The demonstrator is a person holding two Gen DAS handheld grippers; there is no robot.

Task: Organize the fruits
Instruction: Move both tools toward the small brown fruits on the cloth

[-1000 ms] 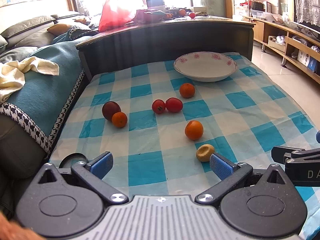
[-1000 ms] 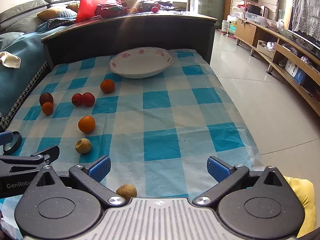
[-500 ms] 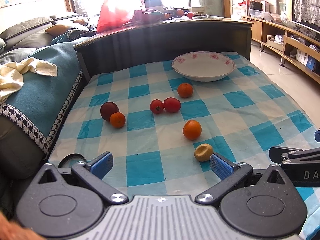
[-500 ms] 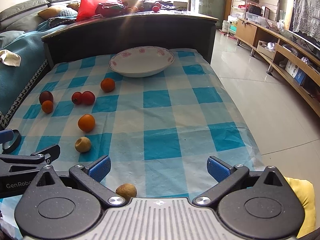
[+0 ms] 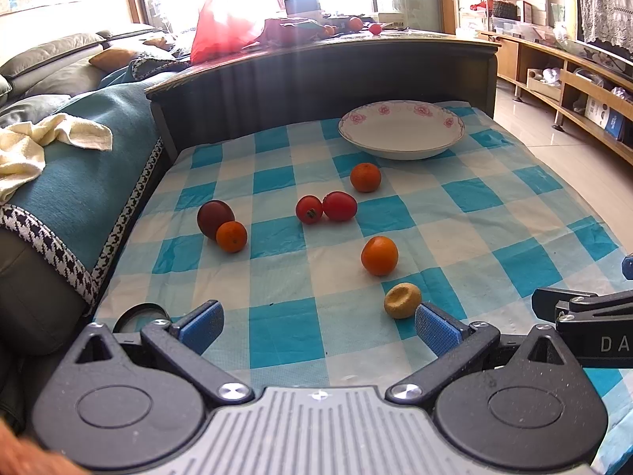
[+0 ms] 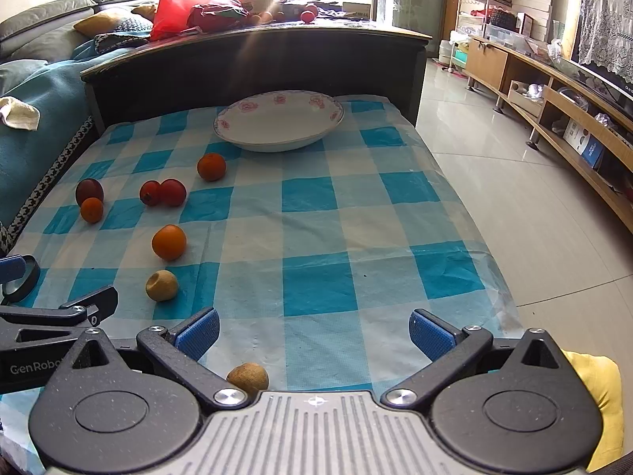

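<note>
Fruits lie on a blue checked cloth [image 5: 277,332]: a dark plum [image 5: 213,215] touching a small orange [image 5: 232,236], two red fruits [image 5: 326,208], an orange [image 5: 365,177] near the white floral dish [image 5: 401,134], a larger orange [image 5: 379,255] and a tan fruit [image 5: 402,300]. The dish [image 6: 279,120] is empty. My left gripper [image 5: 316,322] is open and empty at the near edge. My right gripper [image 6: 314,328] is open and empty; a brown fruit [image 6: 248,378] lies just under its left side.
A dark wooden headboard [image 5: 316,75] with a red bag [image 5: 221,27] rises behind the dish. A sofa with a teal cover [image 5: 71,166] stands at the left. Tiled floor [image 6: 514,198] and low wooden shelves [image 6: 554,91] lie to the right.
The left wrist view has shifted slightly, with the fruits drifting a little left in the frame. The right gripper is almost still. Both grippers stay open.
</note>
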